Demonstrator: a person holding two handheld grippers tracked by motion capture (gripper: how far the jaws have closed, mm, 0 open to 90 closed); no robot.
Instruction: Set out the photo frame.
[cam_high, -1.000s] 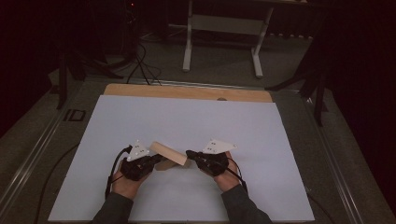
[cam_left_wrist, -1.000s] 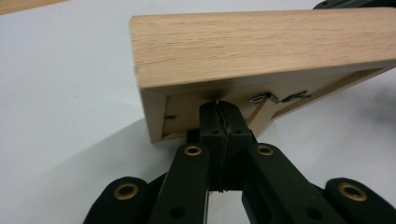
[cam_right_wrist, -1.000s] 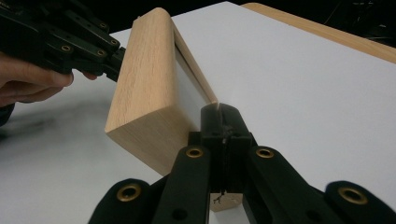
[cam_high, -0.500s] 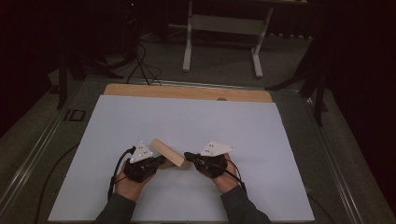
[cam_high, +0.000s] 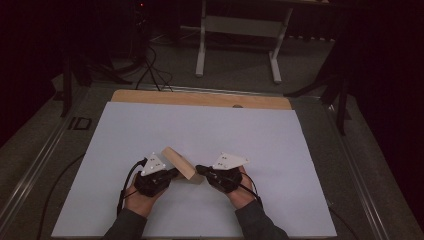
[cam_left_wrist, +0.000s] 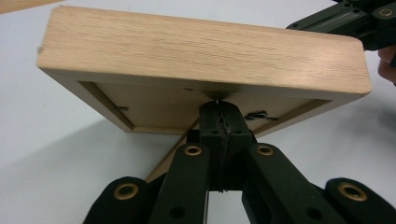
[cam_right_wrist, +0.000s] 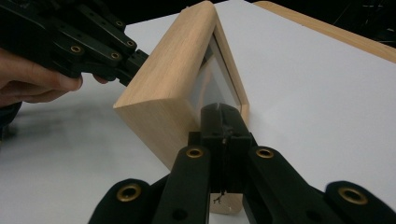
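A light wooden picture frame (cam_high: 178, 162) stands tilted on one edge on the white sheet, between my two grippers. My left gripper (cam_high: 174, 173) is shut, and its joined tips press against the recessed back of the frame (cam_left_wrist: 201, 51) just under its top rail. My right gripper (cam_high: 199, 169) is shut too, with its tips against the glass side of the frame (cam_right_wrist: 163, 88) near the lower rail. Nothing lies between either pair of jaws. The left gripper view shows the right gripper (cam_left_wrist: 345, 21) at the top right corner, and the right gripper view shows the left gripper (cam_right_wrist: 135, 62) with a hand.
A white sheet (cam_high: 200, 130) covers the table, with a wooden board strip (cam_high: 200, 99) along its far edge. Beyond the table stand white metal legs (cam_high: 202, 45) and cables (cam_high: 150, 70) on the dark floor.
The frame has tipped up steeper between the two grippers and shifted slightly left. Both grippers stay shut and near the same place.
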